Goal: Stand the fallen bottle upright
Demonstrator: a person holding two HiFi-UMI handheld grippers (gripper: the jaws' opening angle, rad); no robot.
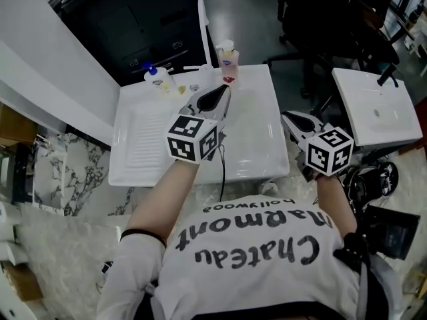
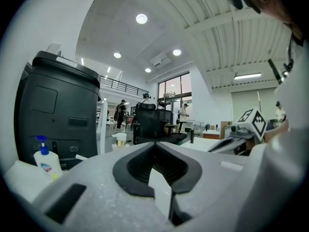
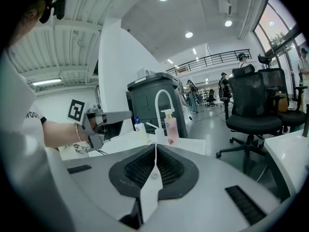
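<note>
Two pump bottles stand at the back rim of the white sink [image 1: 257,155]: a pink one [image 1: 227,63] beside the faucet [image 1: 202,20] and a white one with a blue pump [image 1: 159,79] to its left. Both look upright in the right gripper view, the pink bottle [image 3: 170,125] and the white bottle [image 3: 139,126]. My left gripper [image 1: 221,92] hovers over the basin just short of the pink bottle, jaws shut and empty. My right gripper [image 1: 288,117] hangs past the sink's right edge, also shut with nothing in it.
A ribbed washboard [image 1: 143,139] fills the sink's left half. A black cabinet [image 1: 143,25] stands behind it. A second white basin [image 1: 377,109] and a black office chair [image 1: 320,19] are to the right, with dark camera gear [image 1: 373,185] by my right hip.
</note>
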